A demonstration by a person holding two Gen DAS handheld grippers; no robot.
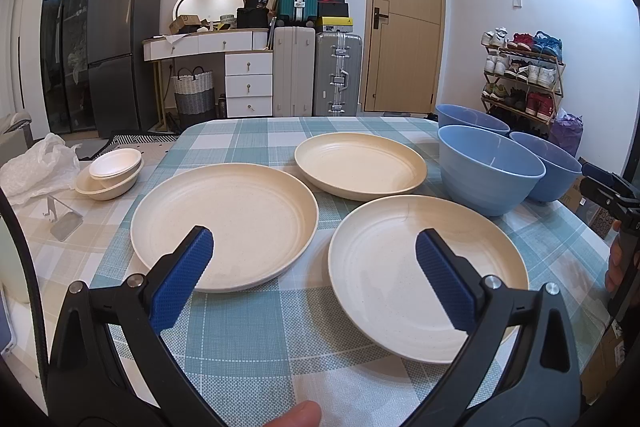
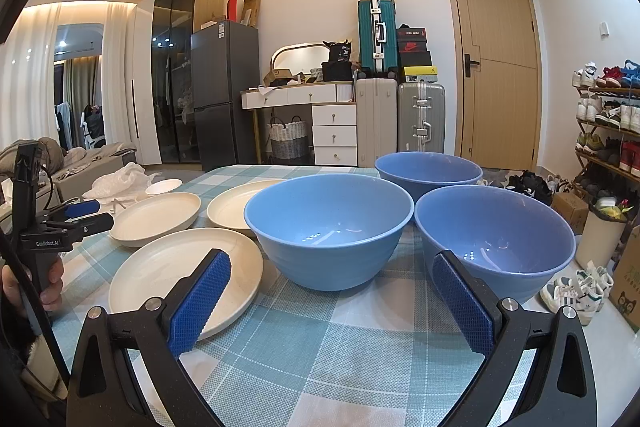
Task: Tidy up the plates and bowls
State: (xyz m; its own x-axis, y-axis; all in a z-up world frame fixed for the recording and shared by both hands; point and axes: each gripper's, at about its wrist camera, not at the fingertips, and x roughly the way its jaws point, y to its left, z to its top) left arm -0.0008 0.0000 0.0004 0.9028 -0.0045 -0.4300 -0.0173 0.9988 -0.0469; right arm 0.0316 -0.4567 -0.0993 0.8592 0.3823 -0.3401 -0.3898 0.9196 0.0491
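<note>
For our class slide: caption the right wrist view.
Open right tongs face three blue bowls beside three cream plates on a checked tablecloth.

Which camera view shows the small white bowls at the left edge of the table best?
The left wrist view: the small white bowls appear nested, with rims and sides visible beside the plastic bag. The right wrist view shows only a distant white rim.

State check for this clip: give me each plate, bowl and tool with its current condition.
Left tool: open, holding nothing.
Right tool: open, holding nothing.
Three cream plates: flat on the tablecloth, unstacked, empty.
Three blue bowls: upright, unstacked, empty.
Small white bowls: nested, upright, at the table's left edge.
</note>
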